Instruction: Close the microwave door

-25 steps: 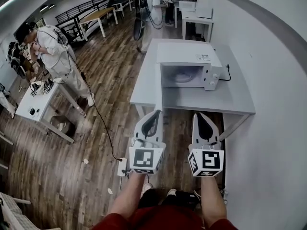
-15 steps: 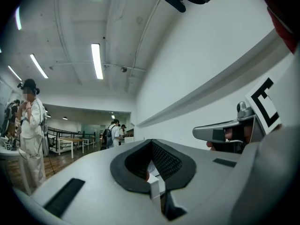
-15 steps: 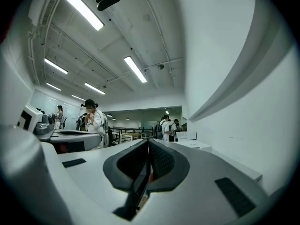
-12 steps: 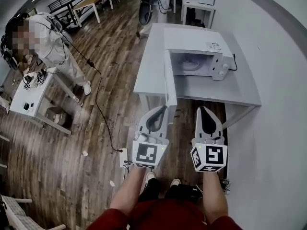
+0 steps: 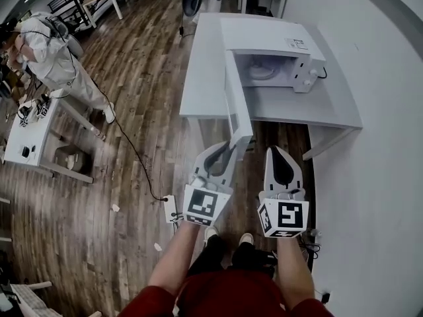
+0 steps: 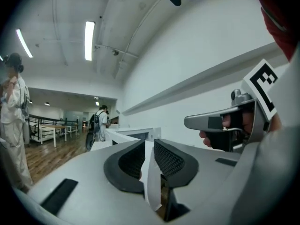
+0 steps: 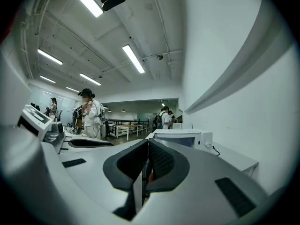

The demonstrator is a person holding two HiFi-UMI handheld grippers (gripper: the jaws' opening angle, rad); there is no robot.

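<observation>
- The left gripper point(image 5: 228, 150) holds its jaws a narrow slit apart, having just been opening. Nothing is pinched, and a white strip of the microwave door point(image 5: 236, 94) shows through the slit.
- That door stands swung wide open, jutting from the microwave point(image 5: 274, 41) towards the jaws. From the head view its free end sits right at the left jaw tips; I cannot tell whether they touch.
- The right gripper point(image 5: 277, 152) has its jaws pressed together and empty, just right of the door's free end and apart from it.
- Ahead of both pairs of jaws, the microwave sits on a grey table point(image 5: 198, 91), its cavity exposed.
- Far left of the jaws, a person in white point(image 5: 49, 48) stands beside a small white table point(image 5: 39, 134).
</observation>
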